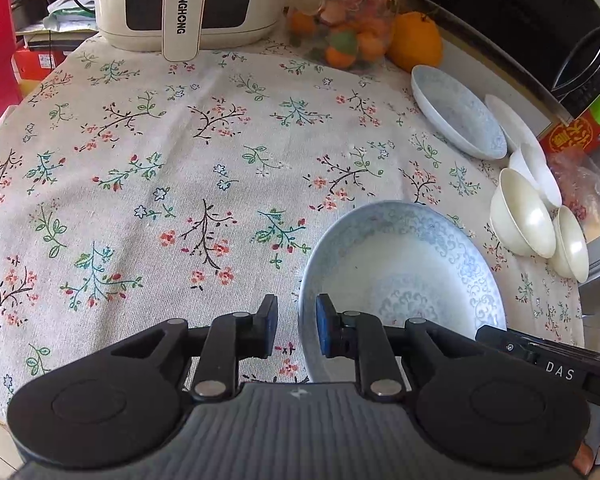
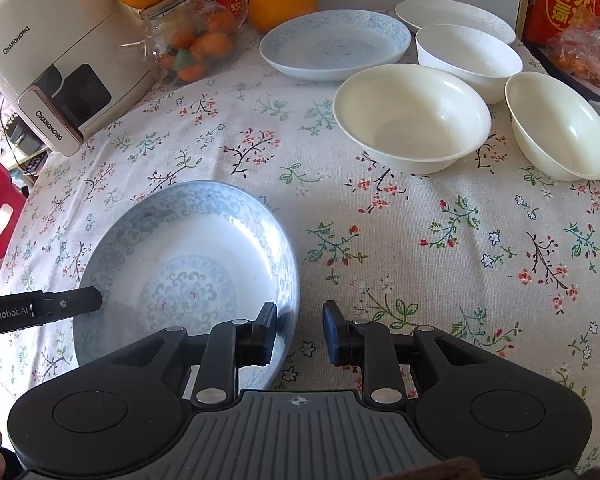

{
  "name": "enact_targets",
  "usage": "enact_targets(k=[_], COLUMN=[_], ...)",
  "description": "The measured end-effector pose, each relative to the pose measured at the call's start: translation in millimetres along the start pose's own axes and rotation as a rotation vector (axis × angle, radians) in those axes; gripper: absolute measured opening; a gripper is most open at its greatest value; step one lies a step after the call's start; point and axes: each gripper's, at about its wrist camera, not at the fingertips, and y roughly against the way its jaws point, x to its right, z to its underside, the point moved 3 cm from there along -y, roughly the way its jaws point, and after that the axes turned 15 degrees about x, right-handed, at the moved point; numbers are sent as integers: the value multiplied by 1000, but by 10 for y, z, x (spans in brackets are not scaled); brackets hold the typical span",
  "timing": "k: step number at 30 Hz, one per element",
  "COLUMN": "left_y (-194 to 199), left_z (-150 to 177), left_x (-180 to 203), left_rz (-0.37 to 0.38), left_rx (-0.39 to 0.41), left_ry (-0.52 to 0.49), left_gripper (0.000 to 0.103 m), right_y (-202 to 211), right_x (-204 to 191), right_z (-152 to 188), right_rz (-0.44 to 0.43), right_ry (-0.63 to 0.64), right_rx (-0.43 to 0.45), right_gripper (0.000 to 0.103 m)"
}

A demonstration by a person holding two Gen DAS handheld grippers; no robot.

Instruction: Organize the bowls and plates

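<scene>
A blue-patterned plate (image 1: 404,276) (image 2: 188,268) lies on the floral cloth near the front. My left gripper (image 1: 297,326) is open with its jaws on either side of the plate's left rim. My right gripper (image 2: 300,328) is open with its jaws on either side of the plate's right rim. Neither pad visibly touches the rim. A second blue plate (image 1: 458,114) (image 2: 334,42), a white plate (image 2: 456,18) (image 1: 512,120) and three white bowls (image 2: 412,116) (image 2: 470,58) (image 2: 558,124) stand at the far right.
A white Changhong appliance (image 1: 184,0) (image 2: 56,56) stands at the back. Beside it are a glass jar of small fruit (image 1: 344,20) (image 2: 192,36) and oranges (image 2: 280,0). A black oven (image 1: 540,20) and a red box (image 2: 568,0) sit at the right.
</scene>
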Motion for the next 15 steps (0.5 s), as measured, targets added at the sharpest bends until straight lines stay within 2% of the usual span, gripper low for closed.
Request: enact_targets(k=[6,11,15], left_y=[65,66,44], left_z=[-113,-206,-260], left_x=[18,122,238], left_rz=[-15,-32,-47], left_rx=[53,102,139], left_ry=[-10,-44,-88], left_gripper=[19,19,19], right_y=[57,119,130], right_x=[113,114,151], right_z=[-108,-197,-240], right_rz=[6,27,39], right_ry=[-52,-33,-38], right_rx=[32,90,102], right_gripper=[27,31,32])
